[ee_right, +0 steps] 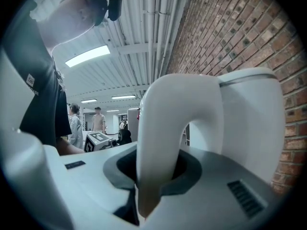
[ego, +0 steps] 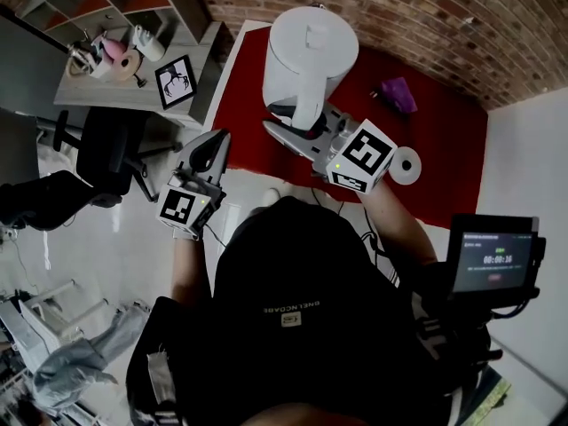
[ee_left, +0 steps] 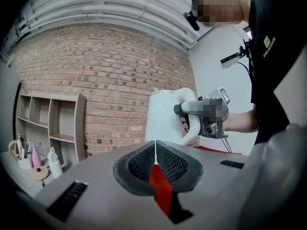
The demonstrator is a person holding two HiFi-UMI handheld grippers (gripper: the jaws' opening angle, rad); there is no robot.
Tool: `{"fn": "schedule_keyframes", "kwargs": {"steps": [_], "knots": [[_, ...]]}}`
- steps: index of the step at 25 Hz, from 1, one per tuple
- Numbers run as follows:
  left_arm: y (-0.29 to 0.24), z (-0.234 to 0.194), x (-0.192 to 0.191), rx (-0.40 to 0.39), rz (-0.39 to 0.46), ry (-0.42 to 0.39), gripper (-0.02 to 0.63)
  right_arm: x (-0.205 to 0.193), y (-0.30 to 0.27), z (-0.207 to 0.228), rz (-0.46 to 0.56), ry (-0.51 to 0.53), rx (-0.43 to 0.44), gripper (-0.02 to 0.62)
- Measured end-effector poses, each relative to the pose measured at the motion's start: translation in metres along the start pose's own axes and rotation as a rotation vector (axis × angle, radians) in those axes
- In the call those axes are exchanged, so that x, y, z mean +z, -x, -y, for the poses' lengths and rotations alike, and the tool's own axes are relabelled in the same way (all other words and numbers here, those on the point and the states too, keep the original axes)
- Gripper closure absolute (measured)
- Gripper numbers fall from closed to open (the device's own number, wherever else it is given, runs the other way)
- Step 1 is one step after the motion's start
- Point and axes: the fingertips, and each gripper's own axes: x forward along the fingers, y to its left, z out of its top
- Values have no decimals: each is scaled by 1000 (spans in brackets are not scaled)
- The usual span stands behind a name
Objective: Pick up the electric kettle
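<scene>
Two grippers are showing on my feed. I'm seeing the right gripper point(ee_right: 152, 178) clamping narrow on the handle point(ee_right: 160, 128) of the electric kettle point(ego: 311, 51), with its pads pressing either side of the white loop. The left gripper point(ee_left: 156, 163) is sitting with its jaws together, gripping nothing, pointing toward the kettle but apart from it. The kettle is standing upright over the red table point(ego: 448, 149), near the brick wall point(ego: 417, 11). I'm not able to tell whether its base is touching.
</scene>
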Motion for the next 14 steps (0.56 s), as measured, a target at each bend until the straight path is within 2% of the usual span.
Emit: {"fn": "schedule_keyframes", "kwargs": {"steps": [4,14], "knots": [[-2,-1,-7,-20,-1,-25,600,-3,-1,0,-10,12,-2,515],[-8,5,-3,-11,-5,2,601,-5,7,4,-6,20,-16,515]]}}
